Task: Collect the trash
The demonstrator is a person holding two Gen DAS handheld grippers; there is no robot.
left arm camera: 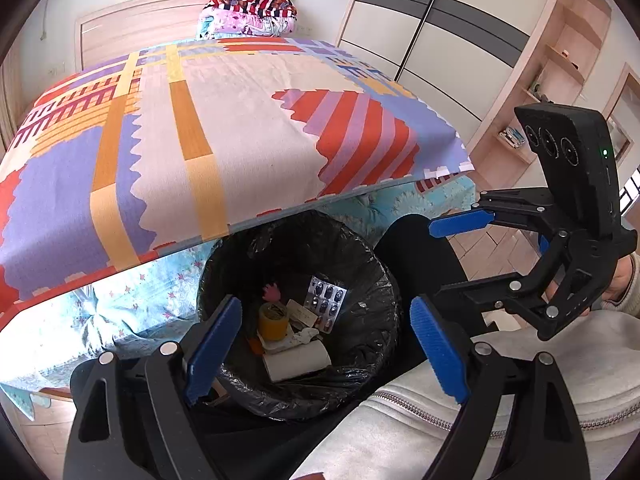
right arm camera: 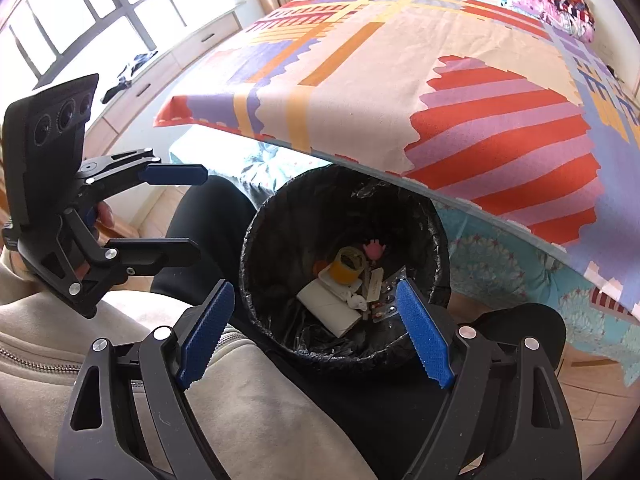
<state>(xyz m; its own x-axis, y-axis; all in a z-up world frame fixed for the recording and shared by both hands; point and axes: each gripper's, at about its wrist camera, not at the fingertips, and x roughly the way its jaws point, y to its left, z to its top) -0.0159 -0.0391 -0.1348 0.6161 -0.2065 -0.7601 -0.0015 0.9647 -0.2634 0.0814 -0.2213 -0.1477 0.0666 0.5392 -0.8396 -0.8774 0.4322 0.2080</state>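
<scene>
A round bin with a black liner [left arm camera: 376,280] stands on the floor against the bed's edge, between the person's knees. Inside lie a yellow tape roll [left arm camera: 273,320], a silver blister pack [left arm camera: 325,300], a white paper roll [left arm camera: 298,362] and a small pink hand-shaped piece [left arm camera: 272,292]. My left gripper [left arm camera: 326,352] hovers over the bin, open, with nothing between its blue pads. In the right wrist view the same bin [right arm camera: 256,240] and tape roll [right arm camera: 346,266] show below my right gripper [right arm camera: 316,334], which is also open and holds nothing. Each gripper appears in the other's view: the right [left arm camera: 460,256], the left [right arm camera: 188,214].
A bed with a colourful patterned cover [left arm camera: 240,120] fills the space behind the bin, with folded bedding [left arm camera: 250,12] at its far end. The person's dark trouser legs [right arm camera: 208,216] and light zipped jacket [left arm camera: 520,380] flank the bin. A wardrobe [left arm camera: 440,24] and a window [right arm camera: 80,12] line the walls.
</scene>
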